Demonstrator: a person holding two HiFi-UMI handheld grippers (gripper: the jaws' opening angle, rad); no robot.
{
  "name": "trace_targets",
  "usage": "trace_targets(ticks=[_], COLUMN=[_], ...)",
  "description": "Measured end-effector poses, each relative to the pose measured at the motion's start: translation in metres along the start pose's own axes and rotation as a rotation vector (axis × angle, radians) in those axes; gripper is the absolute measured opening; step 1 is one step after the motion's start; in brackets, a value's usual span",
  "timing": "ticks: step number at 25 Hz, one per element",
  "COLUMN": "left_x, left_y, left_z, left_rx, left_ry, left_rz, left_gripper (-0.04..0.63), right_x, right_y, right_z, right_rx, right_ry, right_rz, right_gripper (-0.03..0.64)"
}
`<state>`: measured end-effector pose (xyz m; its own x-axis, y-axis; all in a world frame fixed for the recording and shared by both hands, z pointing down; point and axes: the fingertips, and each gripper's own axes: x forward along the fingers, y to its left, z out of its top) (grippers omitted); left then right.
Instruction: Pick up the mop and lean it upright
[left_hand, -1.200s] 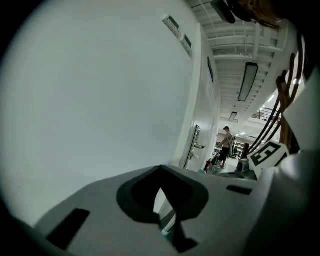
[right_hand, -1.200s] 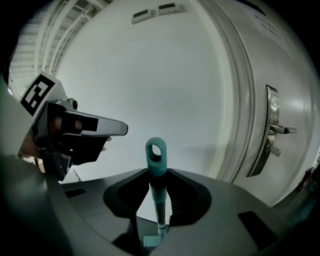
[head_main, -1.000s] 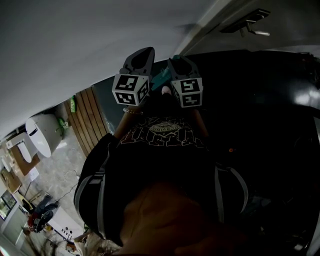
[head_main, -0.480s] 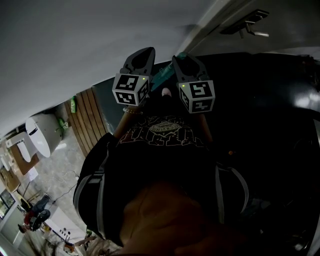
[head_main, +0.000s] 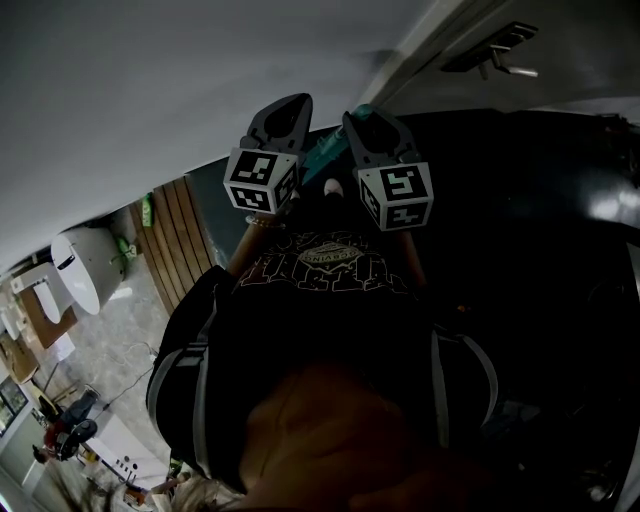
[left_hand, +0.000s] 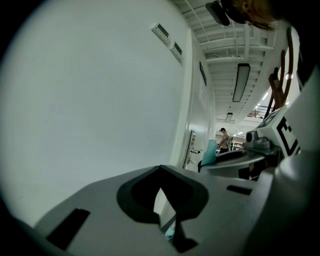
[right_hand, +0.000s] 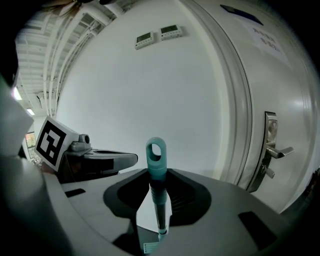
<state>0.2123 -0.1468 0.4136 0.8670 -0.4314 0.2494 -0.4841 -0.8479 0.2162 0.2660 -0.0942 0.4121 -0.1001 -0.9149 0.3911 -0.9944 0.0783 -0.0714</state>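
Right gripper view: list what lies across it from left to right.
left gripper → mop handle → door handle

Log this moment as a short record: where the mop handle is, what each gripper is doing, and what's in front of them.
mop handle: upright, teal looped end on top, standing between the right gripper's jaws
right gripper: jaws apart, light shows beside the handle, not clamped
left gripper: jaws slightly apart, nothing gripped
surroundings: white wall ahead; door with lever handle at the right gripper view's right
task state: handle upright; cannot tell whether it leans on the wall
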Motion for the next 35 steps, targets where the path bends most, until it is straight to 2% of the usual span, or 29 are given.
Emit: trace_targets(ticks=[8,15,28,35], left_x=[-0.008,-0.019,-0.069,-0.114], left_y=[0.005,0.009,0.030,0.060], left_z=[-0.002,-0.003,-0.009,-0.012], left_rx=[0.014,-0.016,-0.056,-0.085], left_ry=[-0.005,-0.014,-0.091,-0.124], left_rz=[0.059,0.118,0.351,0.405], left_gripper=[0.038,0.038,0.038,0.038], right_x=[0.001,0.005,0.017,0.028], right_y=[0.008,0.016,0.051,0.096], right_z=[0.003,0.002,0.007,0.010], right_rx=[-0.019,-0.048,-0.130,-0.157], right_ry=[-0.009,-0.001,-0.016,-0.006], right_rz=[0.036,0.107,0.300,0.343], right_gripper=[0.120,0.120,0.120,0.120])
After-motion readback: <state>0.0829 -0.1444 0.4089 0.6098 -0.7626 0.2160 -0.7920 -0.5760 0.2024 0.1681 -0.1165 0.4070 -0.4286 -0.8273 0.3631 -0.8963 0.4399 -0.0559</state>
